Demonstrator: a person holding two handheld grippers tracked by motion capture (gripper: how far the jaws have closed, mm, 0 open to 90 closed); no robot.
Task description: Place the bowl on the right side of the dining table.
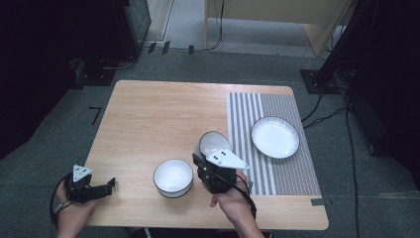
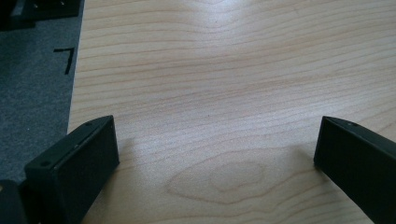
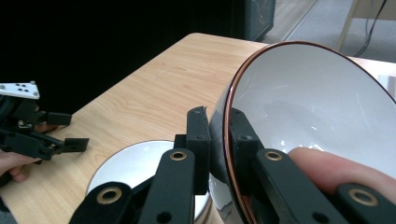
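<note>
High view first: the right gripper (image 1: 210, 148) is clenched on the rim of a tilted bowl (image 1: 214, 142), lifted just right of the second bowl (image 1: 173, 177) standing on the table (image 1: 148, 119). Well left of that standing bowl, the left gripper (image 1: 110, 185) rests with its jaws spread wide, holding nothing.

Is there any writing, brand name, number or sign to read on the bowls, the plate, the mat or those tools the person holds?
None: no readable text anywhere.
Black L-shaped mark on the grey floor: a corner mark, not a letter.
Grey three-cornered plate on the right hand-held gripper: black dots, no words.
White bowl with dark rim, white bowl on the table, white plate, striped mat: unmarked.
</note>
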